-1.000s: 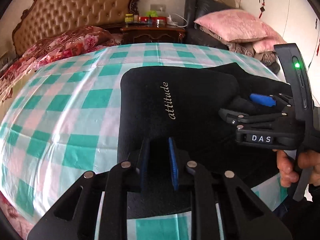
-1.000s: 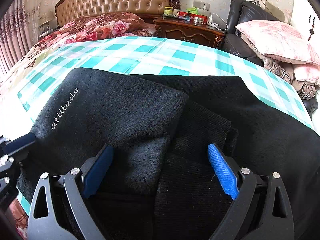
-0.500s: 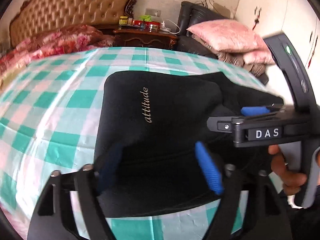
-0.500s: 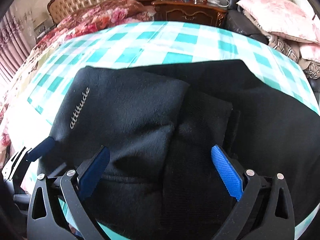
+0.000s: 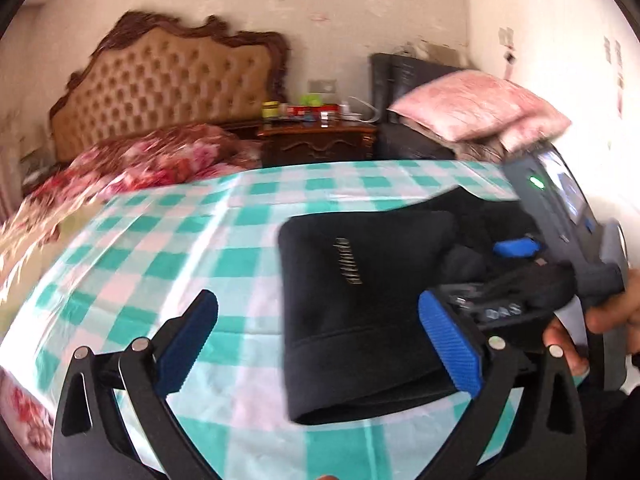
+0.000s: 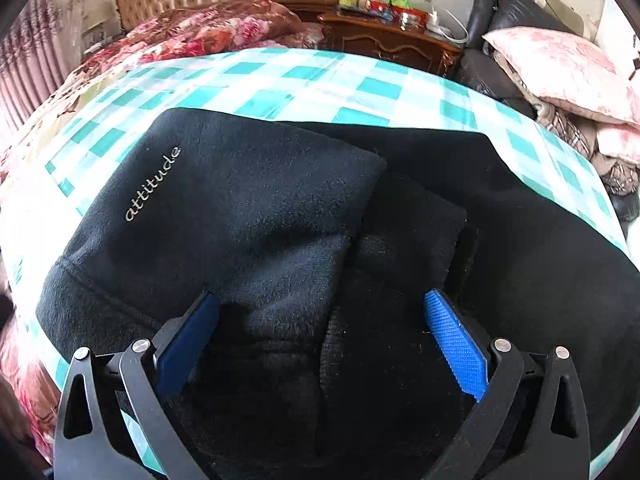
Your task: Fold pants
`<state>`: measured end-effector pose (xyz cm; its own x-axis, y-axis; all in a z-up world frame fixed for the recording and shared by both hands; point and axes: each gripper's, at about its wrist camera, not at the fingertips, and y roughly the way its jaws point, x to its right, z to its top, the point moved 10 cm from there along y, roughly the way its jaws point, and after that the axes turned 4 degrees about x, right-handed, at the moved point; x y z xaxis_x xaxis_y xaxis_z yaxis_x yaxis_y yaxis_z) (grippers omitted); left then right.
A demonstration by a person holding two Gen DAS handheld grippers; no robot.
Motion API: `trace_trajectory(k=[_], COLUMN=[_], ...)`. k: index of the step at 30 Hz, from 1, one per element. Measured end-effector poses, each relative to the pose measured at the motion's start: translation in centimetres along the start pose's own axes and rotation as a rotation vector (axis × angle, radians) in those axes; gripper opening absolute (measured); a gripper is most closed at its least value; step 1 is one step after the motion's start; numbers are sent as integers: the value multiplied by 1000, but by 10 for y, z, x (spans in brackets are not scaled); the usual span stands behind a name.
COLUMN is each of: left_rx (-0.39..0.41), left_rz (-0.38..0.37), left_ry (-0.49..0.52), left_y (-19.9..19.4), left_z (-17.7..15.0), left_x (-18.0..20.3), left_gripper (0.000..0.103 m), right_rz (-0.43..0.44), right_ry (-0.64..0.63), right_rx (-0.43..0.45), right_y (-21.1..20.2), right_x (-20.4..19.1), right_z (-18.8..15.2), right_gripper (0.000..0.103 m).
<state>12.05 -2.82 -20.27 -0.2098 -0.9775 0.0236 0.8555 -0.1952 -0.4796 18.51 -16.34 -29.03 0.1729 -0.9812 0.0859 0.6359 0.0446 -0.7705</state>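
The left gripper has its jaws spread wide and holds nothing; its blue pads frame the near left corner of the black pants, and it sits above the teal-and-white checked cloth without touching the fabric. In this view the pants lie folded into a thick block on the right half of the cloth, with the pale "attitude" lettering on the top layer, blurred here. Over the right side of the pants is the right gripper, held by a hand at the frame edge; one of its blue pads shows above the fabric. Behind stand a tufted headboard, a floral quilt, a wooden nightstand and a pink pillow.

From the right wrist view, the right gripper is also wide open and grips nothing. It hovers low over the near edge of the pants, its pads straddling the seam where the folded top layer meets the darker layers beneath. The lettering reads clearly along the left side of the fold, and the checked cloth shows beyond.
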Motion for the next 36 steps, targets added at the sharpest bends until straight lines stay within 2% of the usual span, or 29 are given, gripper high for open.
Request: trace_trajectory(k=[3,4,5,6,8,13,16,19,21,23,26,29,32,34,36], left_rx=[-60,-114,-211,-273,-335,-328,-335,-331,-331,-333,-331,-327,-324,-326,-316], left_rz=[-66,-78,-61,-51,-78,-84,-127,-124,-123,-121,-117,-115,-113,-125,-149], left_ry=[-103,-143,-187,-207,-260,-230,-295,-295,-293,-296,-290,-282,-279,-287,-298], left_y=[10,17,30,37,48,51,54,55,53,53,52,52,53,52,49], left_z=[-11,-19,-34,-44,-60,-64,-68,-70,-71,-71,-72,-72,-72,-72,-65], left_x=[-14,-16,-20,-22,-21,-18,-16,-17,-16,-16,-16,-16,-16,-15,-12], left_gripper=[101,101,101,101,101,100,97,97,97,97,97,97,97,91,75], right_rz=[12,5,-7,-12,-22,-15,26,87,82,73,52,-54,-125,-86,-91], right_ry=[26,25,13,11,24,17,34,15,-54,-94,-107,-161,-135,-99,-110], right_rx=[-2,-12,-29,-38,-62,-44,-30,73,136,156,122,78,-38,-73,-72], right_y=[-3,-2,-1,-1,0,-1,-5,-28,-41,-43,-25,4,42,55,54], right_x=[1,2,1,1,2,2,2,-9,-22,-35,-43,-36,-12,-5,-5], right_z=[1,2,2,2,1,1,6,29,45,60,75,86,75,66,65], right_gripper=[99,99,98,98,98,99,98,98,98,98,98,97,95,94,94])
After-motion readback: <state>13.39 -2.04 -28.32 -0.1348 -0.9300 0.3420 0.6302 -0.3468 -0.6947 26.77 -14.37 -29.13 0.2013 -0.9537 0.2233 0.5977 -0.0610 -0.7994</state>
